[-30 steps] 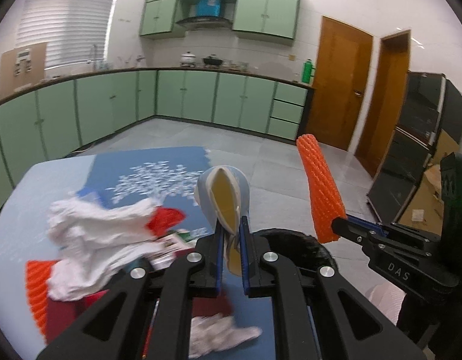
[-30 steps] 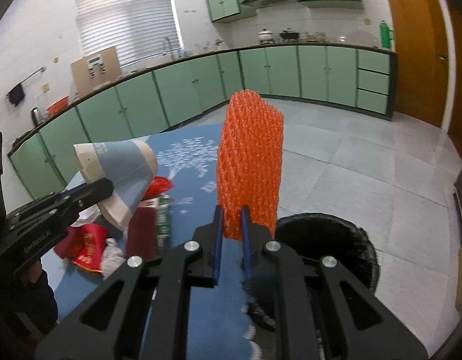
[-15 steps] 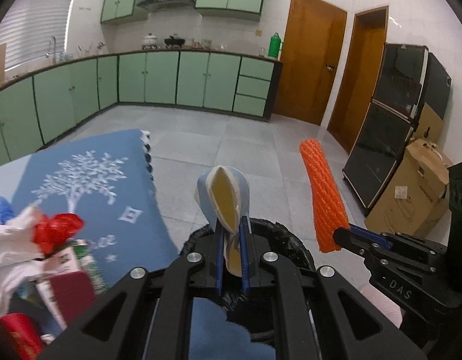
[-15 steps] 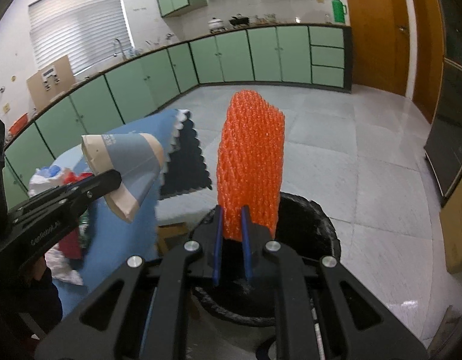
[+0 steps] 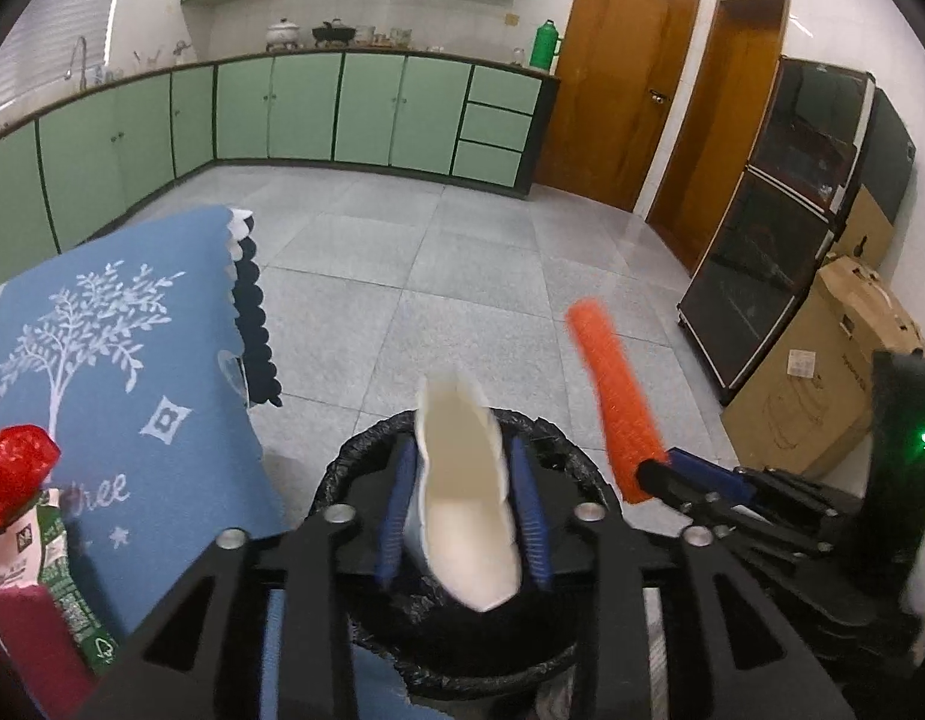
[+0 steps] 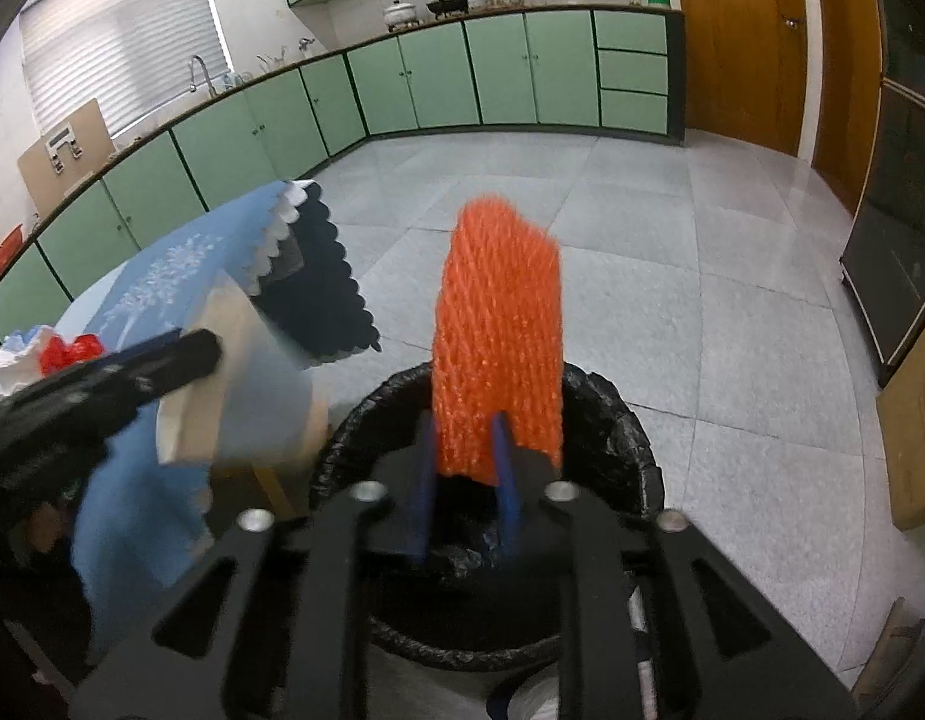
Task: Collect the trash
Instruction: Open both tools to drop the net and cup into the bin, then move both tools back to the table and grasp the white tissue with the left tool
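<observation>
**Cup and orange net over the bin**

The paper cup (image 5: 465,492) is crushed flat, cream inside and pale blue outside, its mouth pointing up and away. It sits between the spread blue fingers (image 5: 396,510) of the left gripper (image 5: 462,516), blurred, directly above the bin (image 5: 366,468). The orange foam net (image 6: 498,360) stands upright, a mesh sleeve flattened at its lower end between the fingers (image 6: 503,468) of the right gripper (image 6: 465,480), also over the bin's mouth. The bin is round, lined with a black bag, and stands on the floor just beside the desk's (image 5: 102,348) edge. More trash lies on the desk: a red wrapper (image 5: 15,471) and a green-and-white packet (image 5: 54,564).
</observation>
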Demonstrator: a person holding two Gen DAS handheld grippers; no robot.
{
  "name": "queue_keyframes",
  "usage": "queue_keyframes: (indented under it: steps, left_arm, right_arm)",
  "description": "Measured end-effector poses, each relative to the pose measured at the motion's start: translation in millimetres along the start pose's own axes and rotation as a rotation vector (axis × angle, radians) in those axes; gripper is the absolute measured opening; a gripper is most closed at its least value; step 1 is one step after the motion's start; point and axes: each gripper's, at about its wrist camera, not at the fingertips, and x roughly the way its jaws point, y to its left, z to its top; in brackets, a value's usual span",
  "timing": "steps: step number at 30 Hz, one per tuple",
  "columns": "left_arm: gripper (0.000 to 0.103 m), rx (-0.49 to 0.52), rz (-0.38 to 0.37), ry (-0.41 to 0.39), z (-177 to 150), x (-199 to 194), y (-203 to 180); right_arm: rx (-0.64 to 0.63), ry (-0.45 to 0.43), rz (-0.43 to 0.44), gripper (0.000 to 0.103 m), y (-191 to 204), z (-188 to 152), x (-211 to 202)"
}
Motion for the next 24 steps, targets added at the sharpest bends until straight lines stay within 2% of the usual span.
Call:
queue_keyframes:
  steps: [1,2,4,5,7,13,24]
  left_arm:
    - [0.046,-0.002,0.003,-0.003,0.3,-1.2,1.4]
    - [0.049,-0.006,0.007,-0.010,1.5,-4.2,2.6]
    - [0.054,-0.011,0.013,-0.023,3.2,-11.0,5.3]
    - [0.058,-0.014,0.021,-0.033,4.5,-16.8,8.1]
    - [0.065,-0.015,0.035,-0.056,5.5,-28.5,12.2]
    - [0.073,0.001,0.133,-0.147,-0.1,-83.0,33.5]
    - [0.074,-0.119,0.361,-0.242,-30.6,-180.2,107.1]
  right_arm:
    - [0.008,0.007,-0.008,0.047,-1.8,-0.3,3.2]
    - [0.013,0.010,-0.011,0.050,-4.4,-0.7,3.7]
    - [0.020,0.005,-0.021,0.066,-5.3,-2.2,2.1]
    - [0.022,-0.004,-0.032,0.079,-4.1,-2.7,-0.1]
    - [0.030,-0.028,-0.048,0.088,0.7,-2.6,-6.8]
    - [0.020,-0.083,0.004,0.090,32.5,7.7,-31.3]
    - [-0.055,-0.138,0.166,0.091,114.1,19.9,-56.3]
